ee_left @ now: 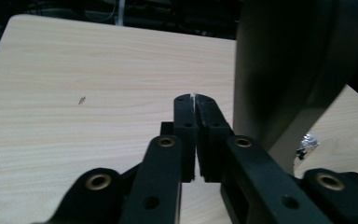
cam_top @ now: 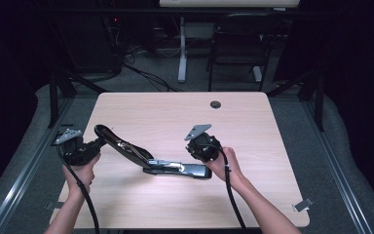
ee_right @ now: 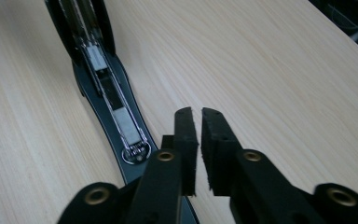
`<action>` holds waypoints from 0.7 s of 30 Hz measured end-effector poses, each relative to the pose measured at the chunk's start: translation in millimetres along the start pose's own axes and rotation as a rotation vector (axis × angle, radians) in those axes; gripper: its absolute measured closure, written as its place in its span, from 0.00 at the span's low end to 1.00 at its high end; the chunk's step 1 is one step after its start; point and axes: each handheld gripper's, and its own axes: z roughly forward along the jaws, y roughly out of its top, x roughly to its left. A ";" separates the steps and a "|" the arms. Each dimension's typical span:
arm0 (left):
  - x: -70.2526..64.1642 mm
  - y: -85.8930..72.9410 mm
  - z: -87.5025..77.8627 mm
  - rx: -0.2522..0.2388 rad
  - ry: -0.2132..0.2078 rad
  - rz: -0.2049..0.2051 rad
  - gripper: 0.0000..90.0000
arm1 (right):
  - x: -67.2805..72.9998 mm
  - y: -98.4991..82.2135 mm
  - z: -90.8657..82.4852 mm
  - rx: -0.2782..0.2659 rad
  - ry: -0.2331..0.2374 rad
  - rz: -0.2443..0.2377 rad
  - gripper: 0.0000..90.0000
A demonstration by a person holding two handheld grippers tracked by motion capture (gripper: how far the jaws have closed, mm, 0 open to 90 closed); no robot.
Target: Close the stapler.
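I see one stapler (cam_top: pixel 151 158), opened flat, mid-frame on the table (cam_top: pixel 175 112). My two grippers, left (ee_left: pixel 195 100) and right (ee_right: pixel 196 114), are both closed, gripping nothing.

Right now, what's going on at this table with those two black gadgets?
A person sits at a wooden table with a two-jaw gripper in each hand. Between them lies a large black stapler, swung wide open so its metal staple channel shows. The left gripper sits by the raised top arm, the right gripper beside the base end with the metal plate. Both grippers' jaws are shut with nothing between them, so neither is clamping the stapler.
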 end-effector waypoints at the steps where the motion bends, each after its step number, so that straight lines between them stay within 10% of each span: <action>1: -0.6 0.2 -0.1 0.002 -0.002 0.001 1.00 | 2.9 2.4 1.4 -0.005 -0.003 -0.011 0.98; 21: -11.9 0.9 -1.1 -0.021 -0.028 0.001 1.00 | 23.3 31.3 15.0 -0.070 0.047 -0.009 1.00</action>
